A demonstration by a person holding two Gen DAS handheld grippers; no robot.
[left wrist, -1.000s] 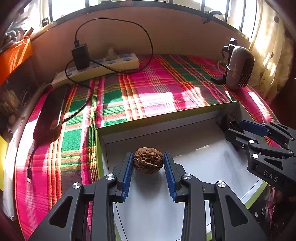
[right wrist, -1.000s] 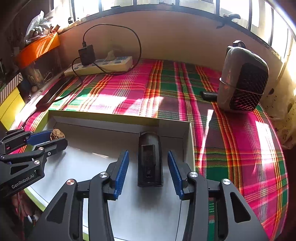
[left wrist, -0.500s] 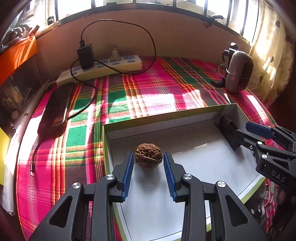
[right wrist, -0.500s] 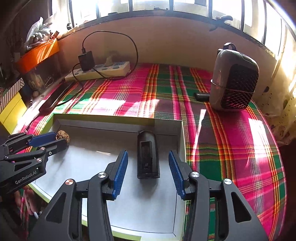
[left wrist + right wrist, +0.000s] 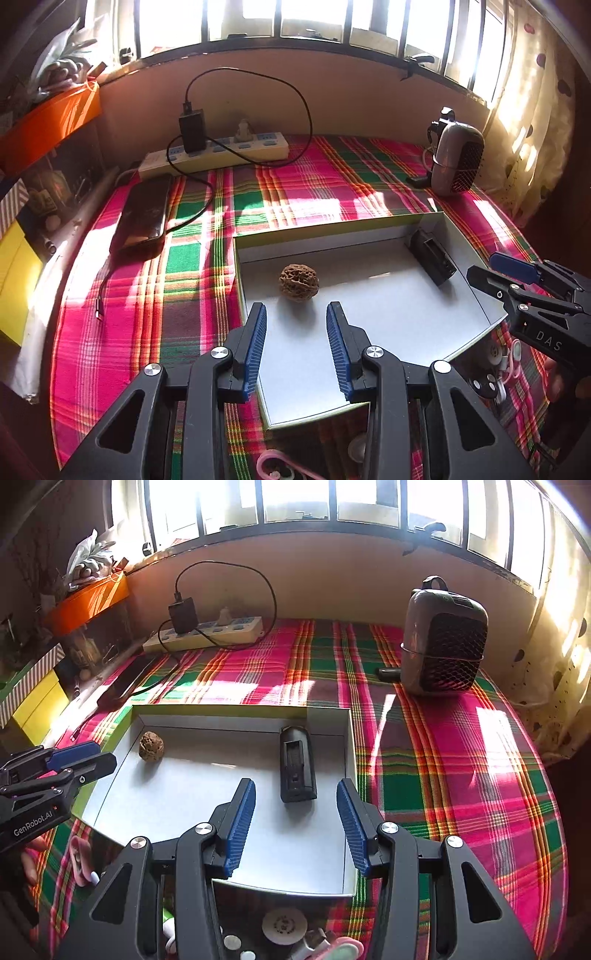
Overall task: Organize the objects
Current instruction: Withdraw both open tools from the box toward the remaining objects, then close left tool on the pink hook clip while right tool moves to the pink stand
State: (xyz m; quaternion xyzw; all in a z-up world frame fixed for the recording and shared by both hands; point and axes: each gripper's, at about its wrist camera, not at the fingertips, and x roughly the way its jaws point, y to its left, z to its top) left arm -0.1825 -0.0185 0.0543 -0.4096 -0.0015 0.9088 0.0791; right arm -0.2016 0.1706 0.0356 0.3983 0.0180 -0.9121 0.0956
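A shallow white box lid with a green rim [image 5: 332, 225] [image 5: 221, 710] lies on the plaid cloth. A brown walnut [image 5: 298, 283] [image 5: 151, 741] rests in its left part, and a black rectangular device [image 5: 296, 763] [image 5: 433, 255] lies along its right wall. My left gripper [image 5: 295, 314] [image 5: 79, 760] hovers open just short of the walnut, with nothing between its blue pads. My right gripper [image 5: 295, 790] [image 5: 498, 273] is open too, pulled back from the near end of the black device.
A power strip with a charger and looped cable [image 5: 218, 147] sits at the back. A dark phone [image 5: 142, 218] lies at the left and a small heater [image 5: 443, 642] at the right. Small pink and white trinkets [image 5: 284, 926] lie in front of the lid. Orange and yellow boxes [image 5: 48, 118] line the left edge.
Both grippers have drawn back and risen. The walnut and the black device, earlier between the pads, now lie clear ahead of them. More of the lid and front clutter shows.
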